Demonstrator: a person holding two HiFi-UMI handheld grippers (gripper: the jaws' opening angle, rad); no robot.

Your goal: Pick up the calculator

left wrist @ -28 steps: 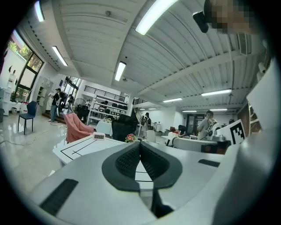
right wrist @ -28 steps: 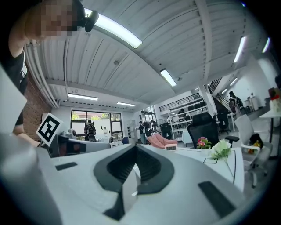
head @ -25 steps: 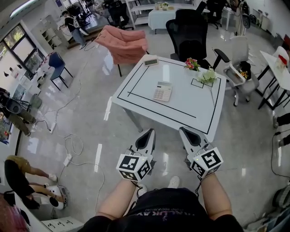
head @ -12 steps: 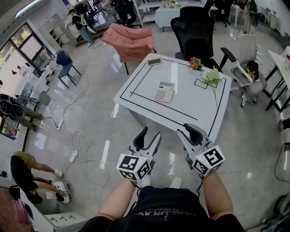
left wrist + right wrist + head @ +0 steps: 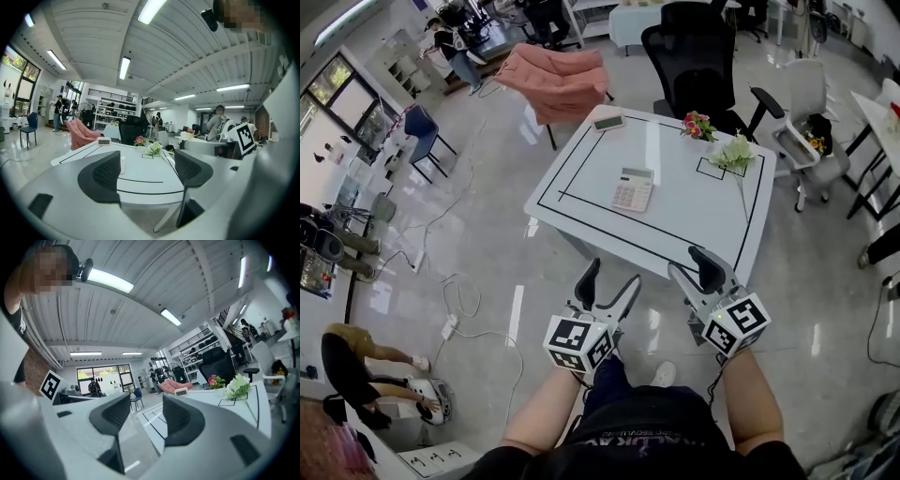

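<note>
The calculator is cream with pale keys and lies flat near the middle of the white table, inside a black tape outline. My left gripper and right gripper hang side by side over the floor, short of the table's near edge and well apart from the calculator. The jaws of both are opening, with nothing between them. In the left gripper view, the left gripper faces the table edge, and a sliver of the calculator shows beside the left jaw. The right gripper points along the table's near corner.
A small digital clock sits at the table's far edge. Pink flowers and white flowers lie at its far right. A black office chair and a pink-draped chair stand behind it. Cables trail across the floor on the left.
Both grippers went from shut to wide open. Both hands moved forward toward the table's near edge, which now lies closer to the jaws.
</note>
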